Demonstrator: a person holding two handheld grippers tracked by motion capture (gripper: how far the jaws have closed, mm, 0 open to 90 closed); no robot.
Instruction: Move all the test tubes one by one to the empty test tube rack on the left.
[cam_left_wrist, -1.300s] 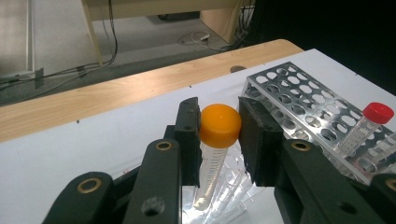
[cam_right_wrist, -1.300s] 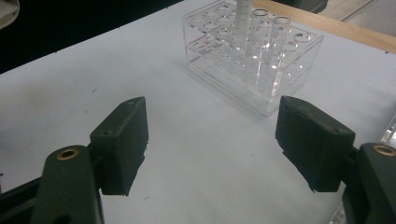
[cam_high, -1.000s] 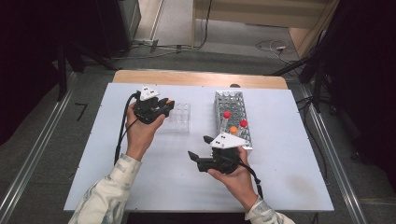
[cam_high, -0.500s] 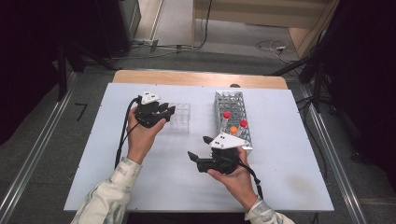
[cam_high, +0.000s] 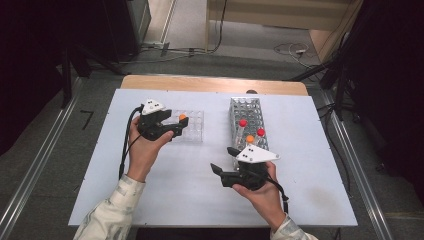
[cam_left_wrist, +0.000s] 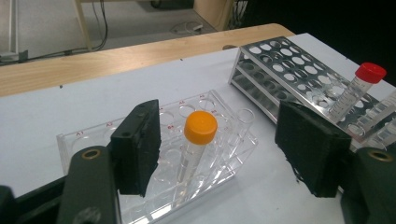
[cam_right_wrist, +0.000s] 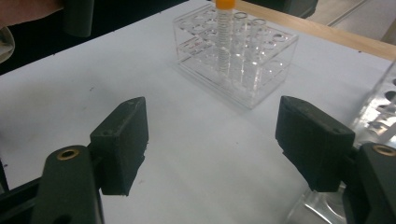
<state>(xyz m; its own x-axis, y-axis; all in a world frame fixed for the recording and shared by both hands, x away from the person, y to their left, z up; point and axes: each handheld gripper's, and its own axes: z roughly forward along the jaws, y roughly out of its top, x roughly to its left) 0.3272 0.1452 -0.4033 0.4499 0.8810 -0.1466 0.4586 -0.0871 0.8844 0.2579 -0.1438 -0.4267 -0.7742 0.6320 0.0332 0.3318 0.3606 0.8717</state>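
Jaws of left gripper (cam_left_wrist: 224, 154) just opened, apart; orange-capped tube (cam_left_wrist: 198, 140) between, untouched, in clear rack (cam_left_wrist: 93, 140).

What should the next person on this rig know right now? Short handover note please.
Left hand-held gripper: jaws have just been opening; the orange-capped tube stands between them, pads clear of it, seated upright in the clear rack.
Right hand-held gripper: open, nothing held, over bare table in front of the metal rack.
Metal rack holds two red-capped tubes and another orange-capped one.
Done: one orange tube placed in the clear rack.
Left: probably back the left hand-held gripper off, then move the remaining tubes, if they are to follow.
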